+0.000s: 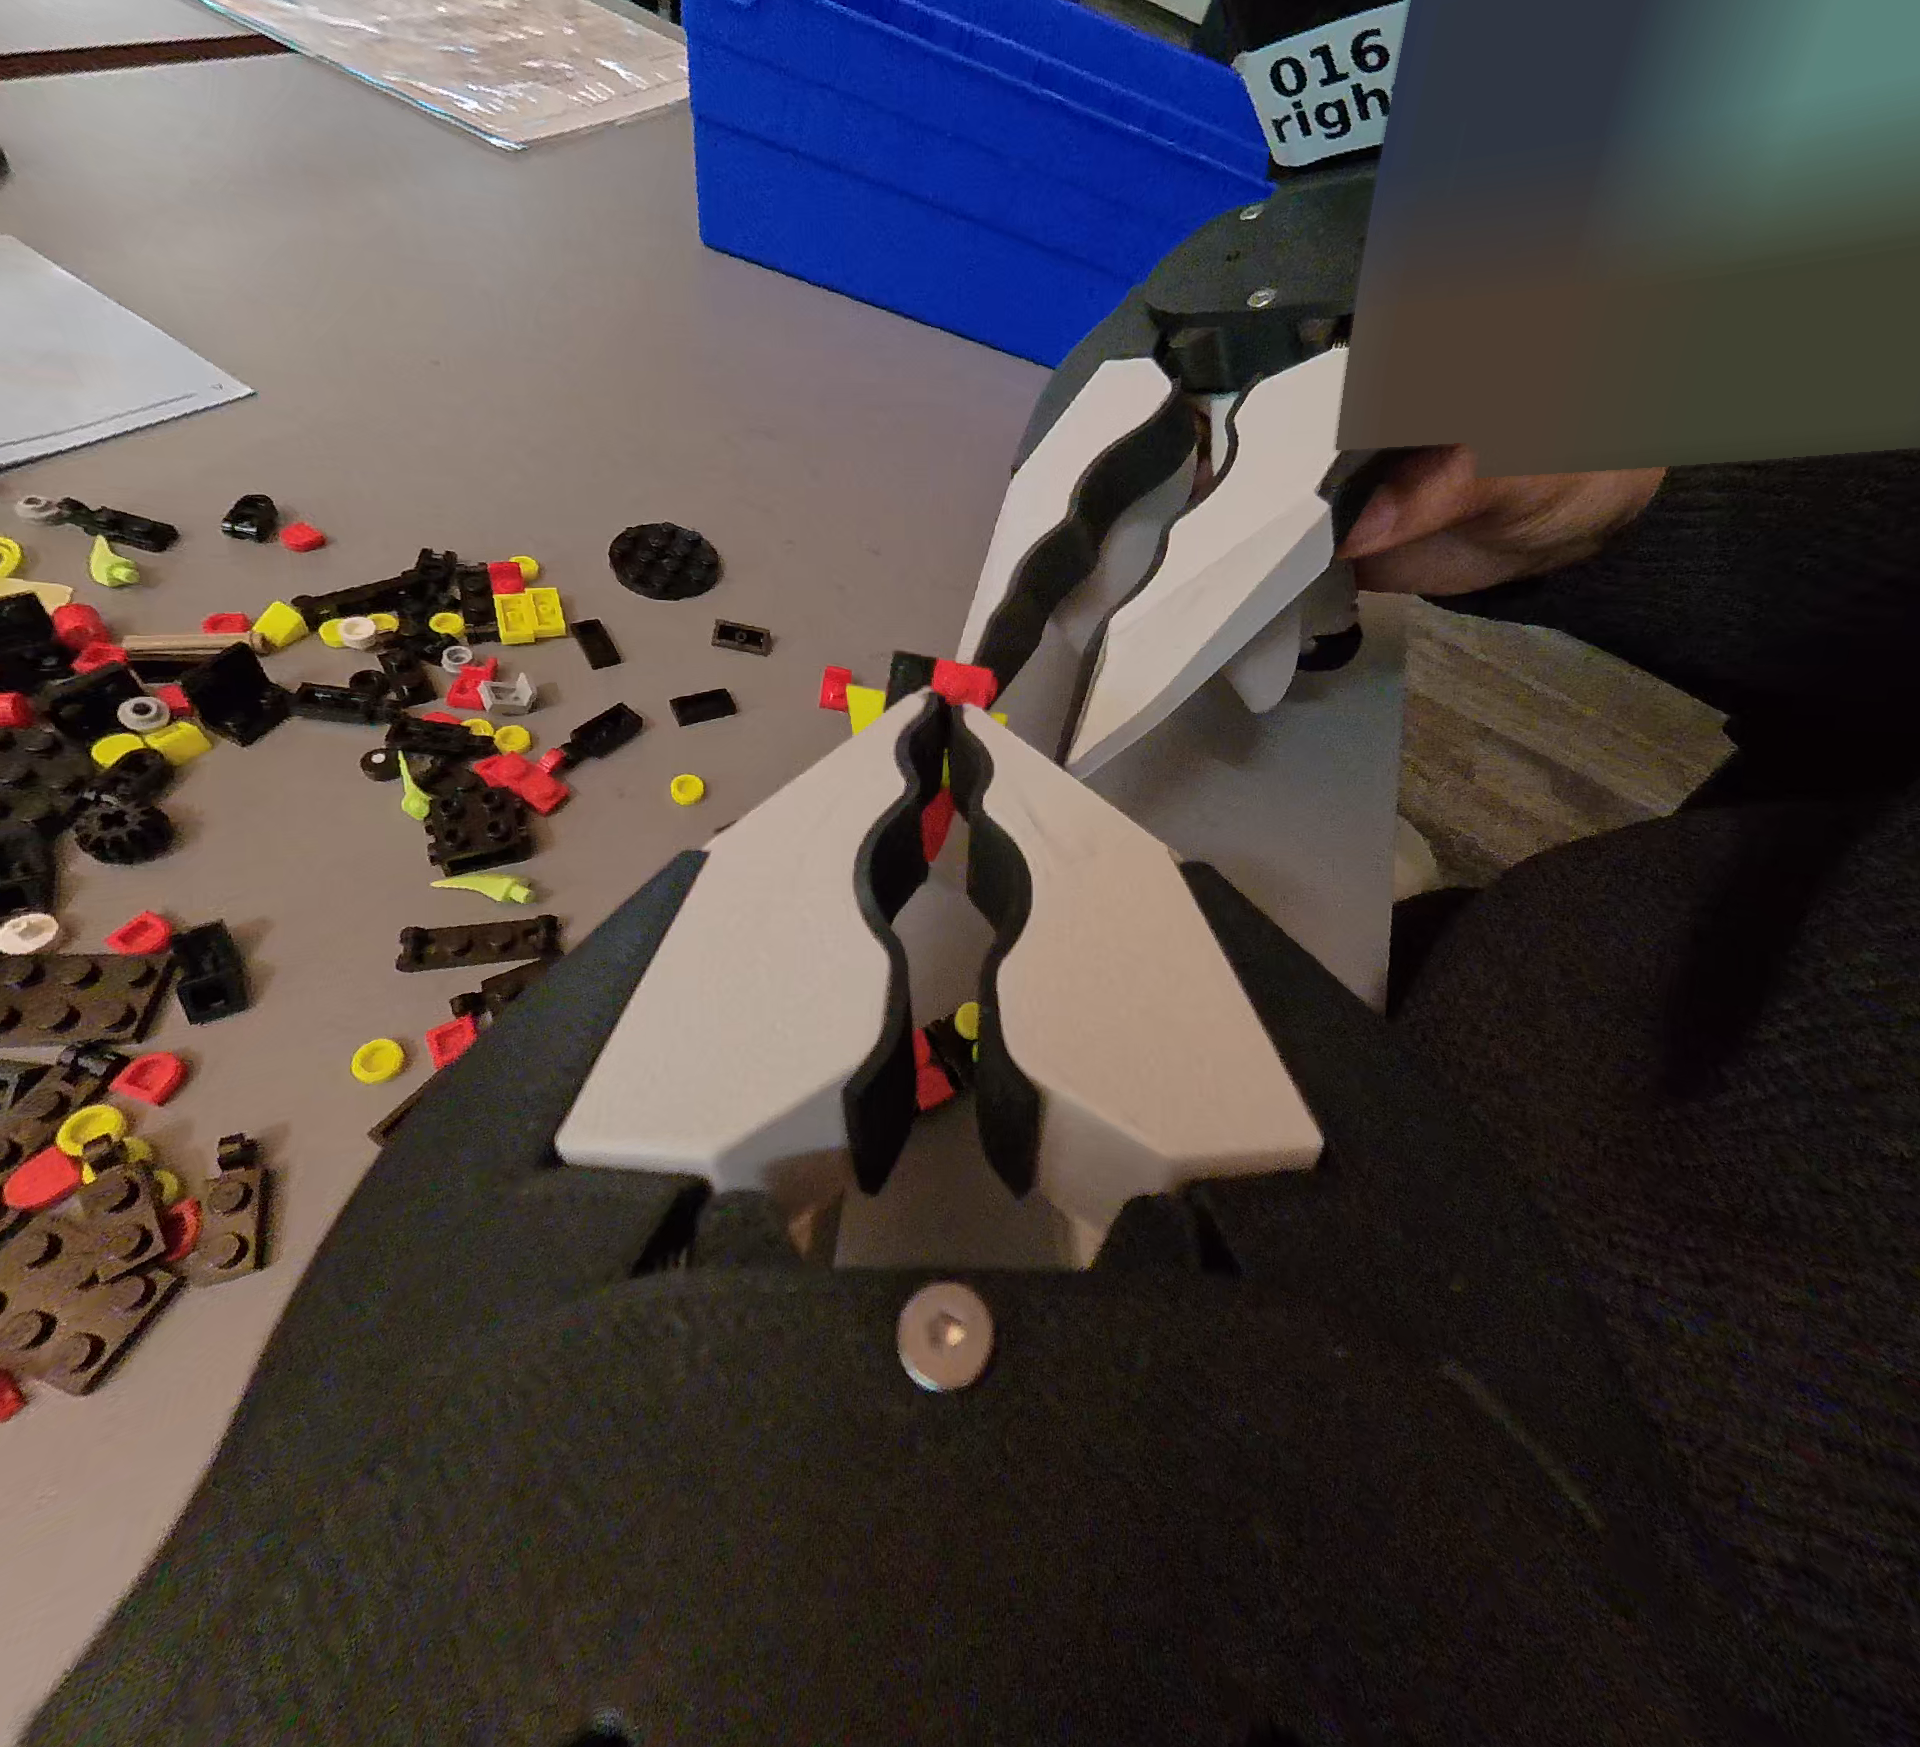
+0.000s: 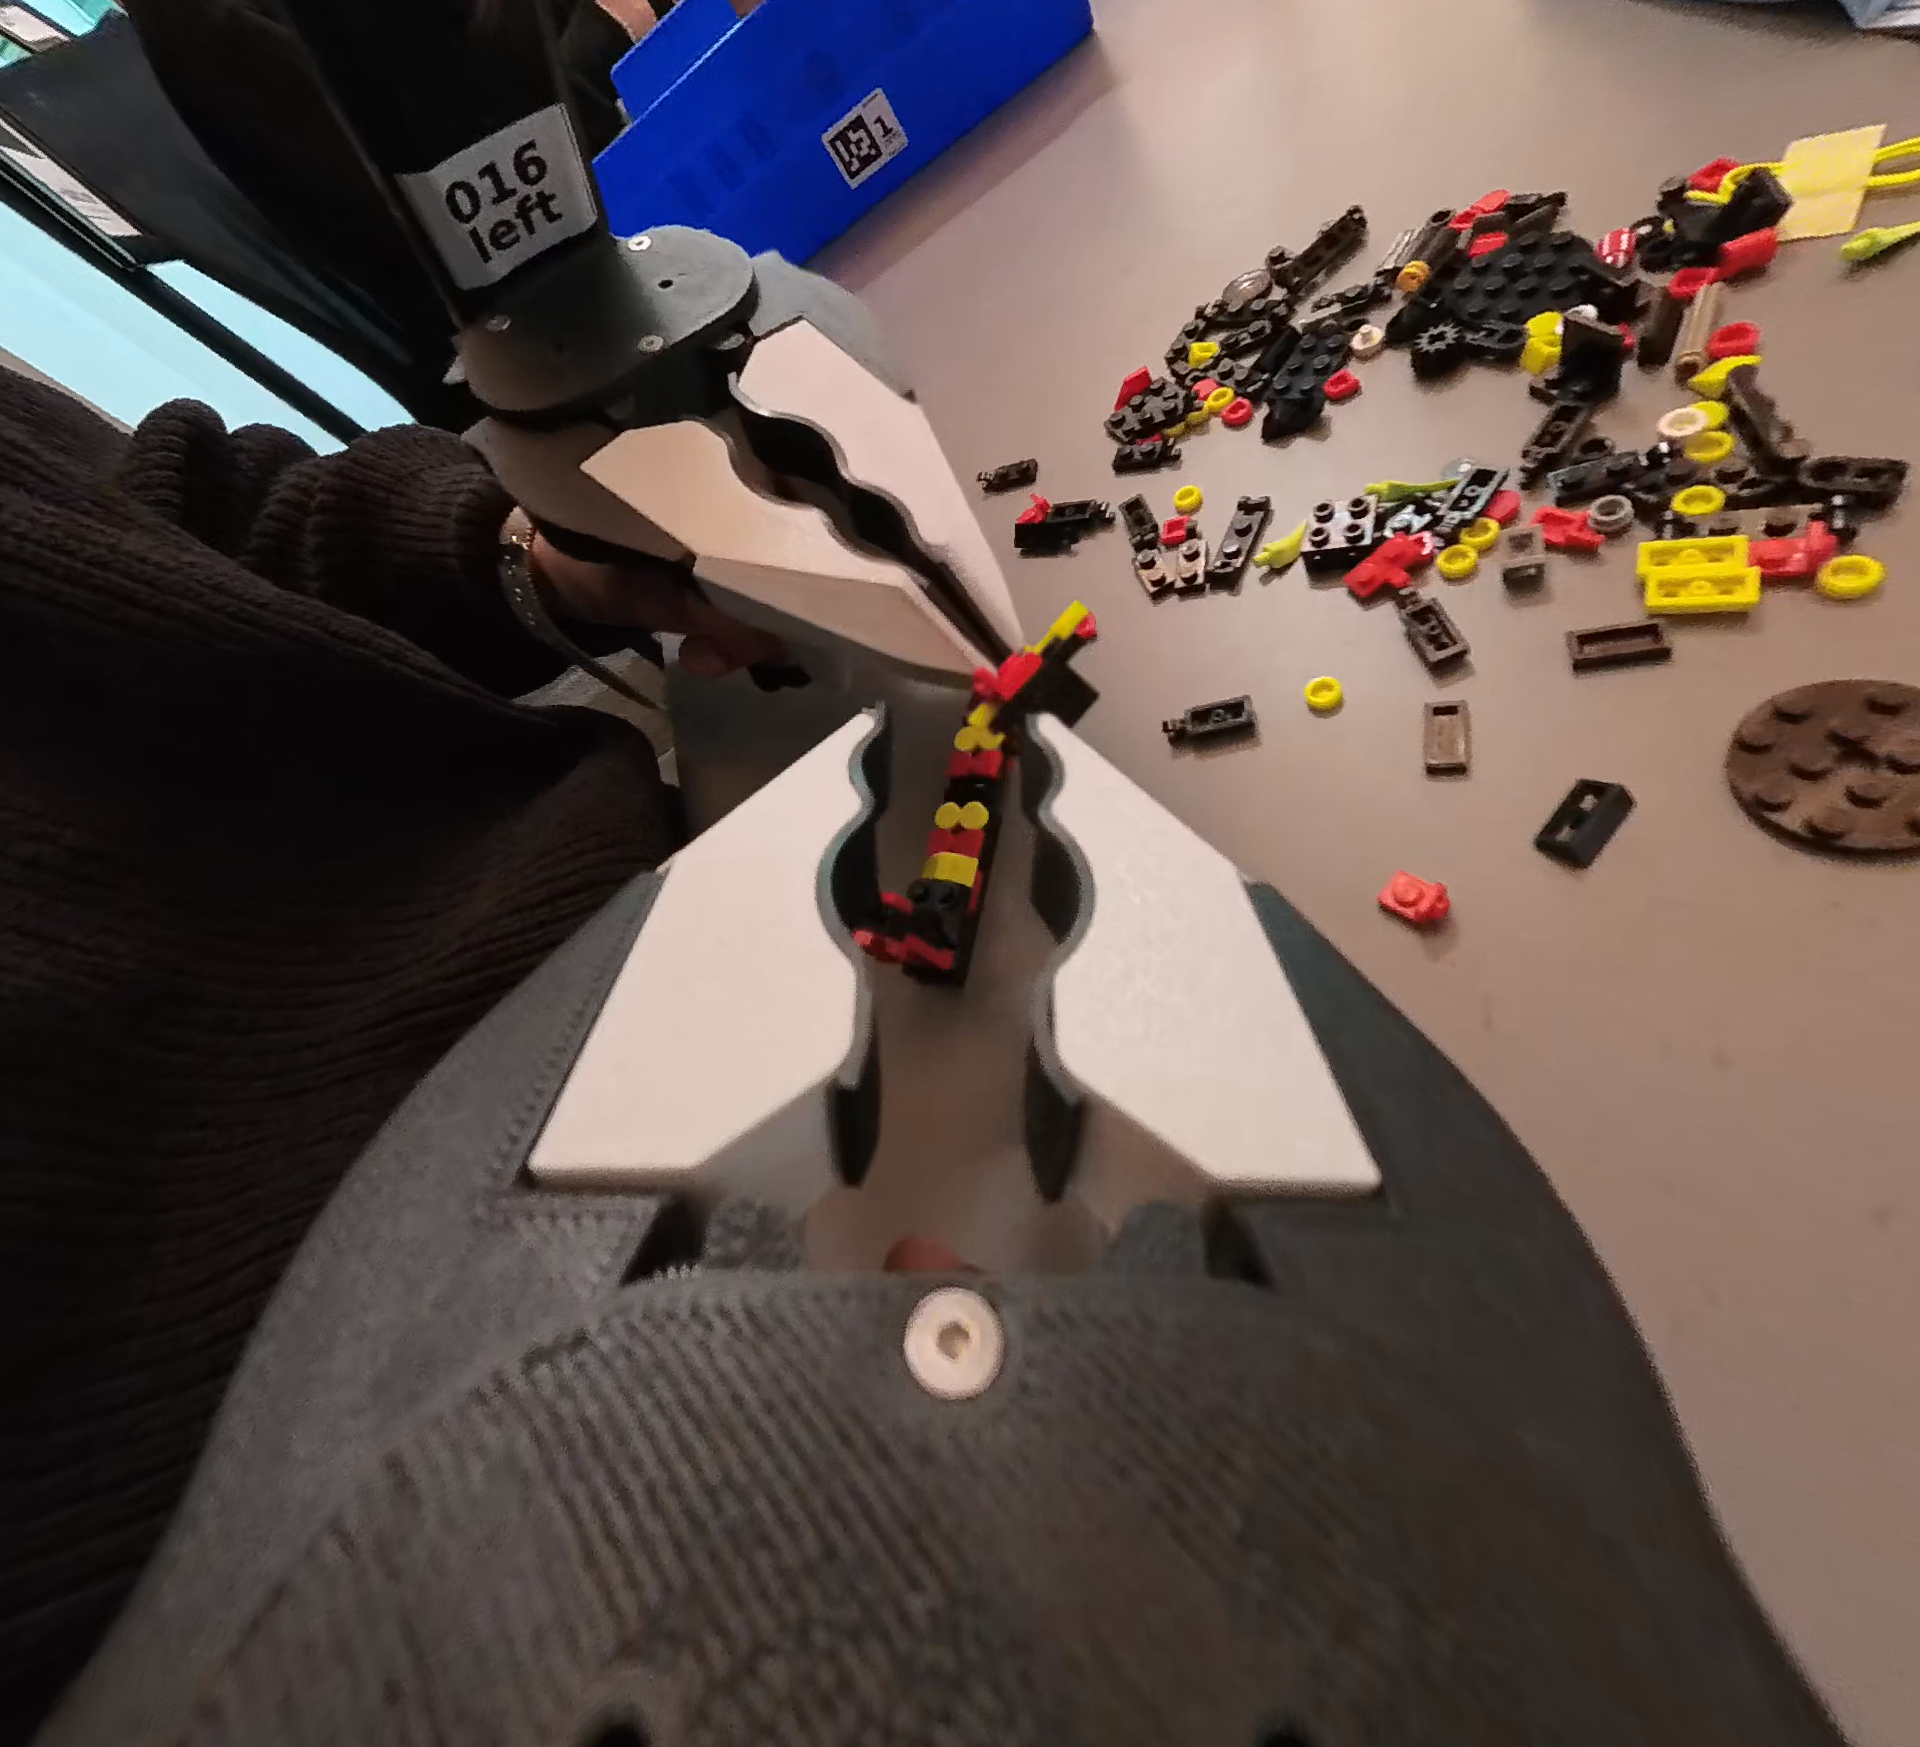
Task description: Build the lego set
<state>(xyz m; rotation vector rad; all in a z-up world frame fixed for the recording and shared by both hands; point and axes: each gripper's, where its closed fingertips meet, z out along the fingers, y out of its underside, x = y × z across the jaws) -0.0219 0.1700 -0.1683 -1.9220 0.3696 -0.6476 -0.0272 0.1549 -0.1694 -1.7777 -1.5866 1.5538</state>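
**Holding one build between two grippers**

Your left gripper (image 1: 940,710) is pinched tight on the far end of the build (image 2: 961,840), a black, red and yellow strip held above the table (image 2: 1299,1022). Your right gripper (image 2: 961,731) has its fingers apart, either side of the strip; contact there cannot be told. Loose pieces (image 2: 1507,450) lie scattered beyond. Blue bin (image 1: 935,139) stands behind.
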